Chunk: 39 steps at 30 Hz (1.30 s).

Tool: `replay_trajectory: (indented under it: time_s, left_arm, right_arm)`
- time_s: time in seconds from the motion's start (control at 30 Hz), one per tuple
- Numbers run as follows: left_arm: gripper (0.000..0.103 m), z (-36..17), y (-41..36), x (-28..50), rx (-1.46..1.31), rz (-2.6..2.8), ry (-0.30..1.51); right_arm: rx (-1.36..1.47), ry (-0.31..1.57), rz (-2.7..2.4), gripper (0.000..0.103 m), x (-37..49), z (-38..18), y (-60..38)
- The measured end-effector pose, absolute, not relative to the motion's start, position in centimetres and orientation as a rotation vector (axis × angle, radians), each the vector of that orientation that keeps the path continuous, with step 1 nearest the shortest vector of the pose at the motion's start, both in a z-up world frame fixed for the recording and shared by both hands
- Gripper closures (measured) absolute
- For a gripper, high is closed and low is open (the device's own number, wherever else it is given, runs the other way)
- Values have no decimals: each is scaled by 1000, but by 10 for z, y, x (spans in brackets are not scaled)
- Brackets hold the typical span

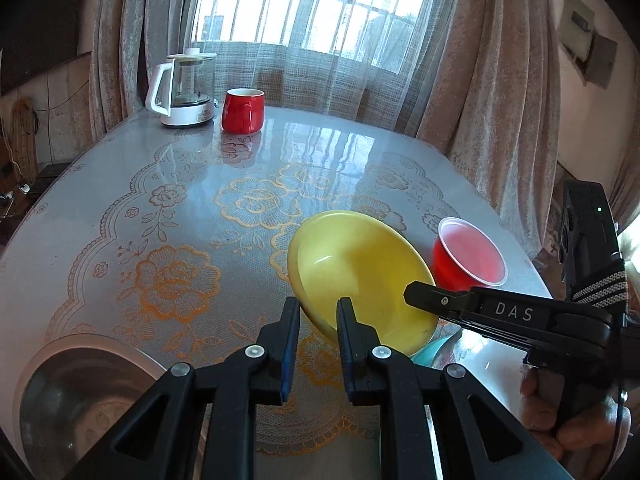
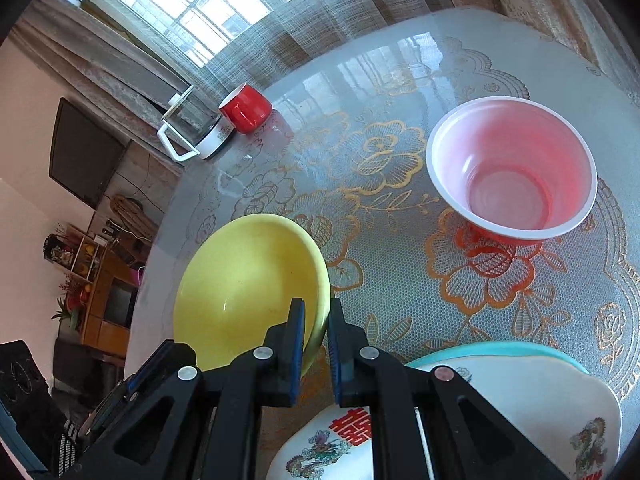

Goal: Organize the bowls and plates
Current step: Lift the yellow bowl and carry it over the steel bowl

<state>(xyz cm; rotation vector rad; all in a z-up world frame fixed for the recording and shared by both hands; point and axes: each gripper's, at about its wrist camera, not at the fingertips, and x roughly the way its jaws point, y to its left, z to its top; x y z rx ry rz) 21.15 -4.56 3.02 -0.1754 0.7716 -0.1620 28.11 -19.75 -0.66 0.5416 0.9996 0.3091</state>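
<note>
One yellow bowl (image 2: 248,288) hangs tilted above the counter (image 2: 400,92), its rim pinched in the narrow jaws of the right gripper (image 2: 316,312). The left gripper (image 1: 318,306) hovers beside it, jaws narrow and empty. A red plastic bowl (image 2: 512,168) stands near, a decorated plate (image 2: 540,400) lies below.

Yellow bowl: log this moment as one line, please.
right gripper: shut on yellow bowl rim, bowl tilted above table | left gripper: shut, empty | red plastic bowl: upright on table
</note>
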Motion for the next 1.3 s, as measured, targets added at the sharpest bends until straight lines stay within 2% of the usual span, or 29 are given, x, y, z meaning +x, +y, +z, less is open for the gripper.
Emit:
replay_trajectory:
  time_s: [0.7, 1.3]
  left_arm:
    - [84, 35, -40, 163, -145, -170, 732]
    - [84, 33, -18, 146, -156, -181, 741]
  right_arm:
    - [506, 963, 362, 91, 235, 0, -189]
    - [539, 974, 382, 91, 230, -5, -164]
